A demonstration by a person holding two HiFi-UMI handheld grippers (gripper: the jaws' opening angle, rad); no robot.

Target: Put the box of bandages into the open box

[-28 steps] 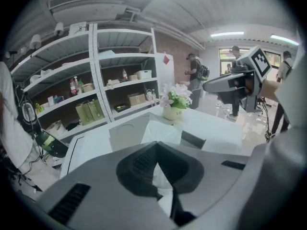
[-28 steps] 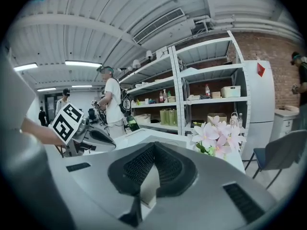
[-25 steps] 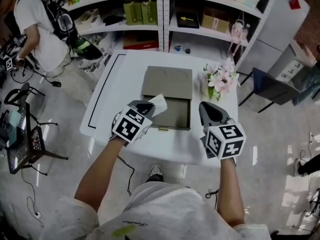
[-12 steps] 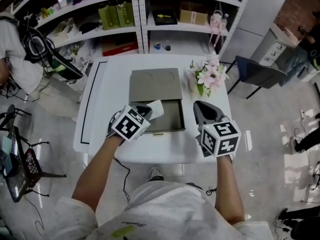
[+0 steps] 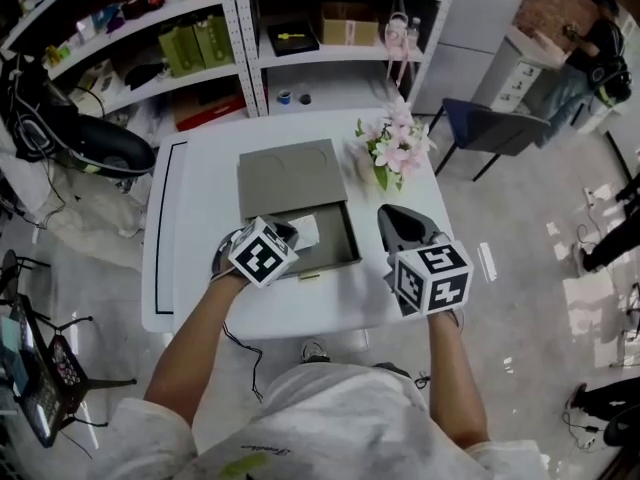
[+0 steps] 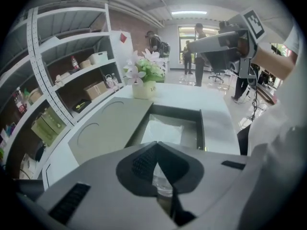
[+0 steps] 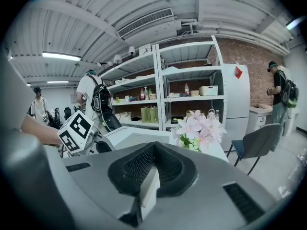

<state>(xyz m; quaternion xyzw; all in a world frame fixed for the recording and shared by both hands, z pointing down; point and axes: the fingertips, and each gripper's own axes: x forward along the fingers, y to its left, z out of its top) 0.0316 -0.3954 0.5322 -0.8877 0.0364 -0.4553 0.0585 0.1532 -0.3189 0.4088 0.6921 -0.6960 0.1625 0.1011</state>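
Note:
The white, plastic-wrapped box of bandages sits low over the tray of the open grey box, near its front left corner. My left gripper is shut on the packet's near edge. In the left gripper view the wrapper is pinched between the jaws, and the white packet reaches down into the tray. My right gripper hovers just right of the tray, shut, with nothing in it. It also shows in the left gripper view.
The box's grey lid lies flat behind the tray. A pot of pink flowers stands at the table's back right, near the right gripper. Shelves line the far side, and a chair stands to the right.
The left gripper has come down with the bandage packet, which stuck up tilted before and is now low in the tray. The right gripper stays beside the tray. The head view has shifted.

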